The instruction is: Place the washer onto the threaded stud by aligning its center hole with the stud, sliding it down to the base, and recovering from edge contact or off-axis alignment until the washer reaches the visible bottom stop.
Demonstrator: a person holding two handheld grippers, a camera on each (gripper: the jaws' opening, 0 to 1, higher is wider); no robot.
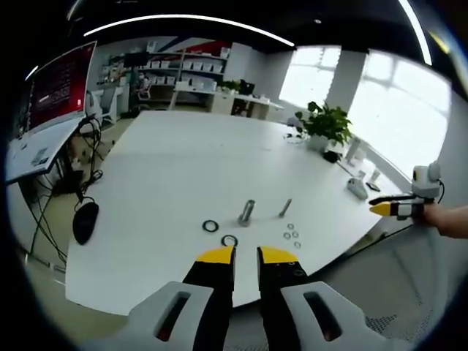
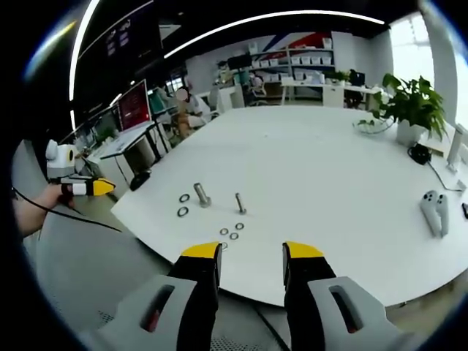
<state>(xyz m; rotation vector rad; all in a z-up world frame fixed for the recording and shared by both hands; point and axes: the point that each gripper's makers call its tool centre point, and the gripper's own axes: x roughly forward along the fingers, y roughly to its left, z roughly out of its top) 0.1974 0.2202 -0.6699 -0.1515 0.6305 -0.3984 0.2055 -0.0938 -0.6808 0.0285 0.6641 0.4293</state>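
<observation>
Washers and two studs lie on the white counter, both tools held above its edge with nothing in them.

Small washers (image 2: 234,232) lie loose near the thin threaded stud (image 2: 238,202); a thicker stud (image 2: 201,194) stands beside it, with two dark rings (image 2: 183,205) on its other side. All rest on the counter (image 2: 329,168), near its front edge. The left tool (image 1: 246,254) has its jaws a little apart, the right tool (image 2: 251,252) has its jaws wide apart. A plant (image 1: 327,124) stands far behind.
</observation>
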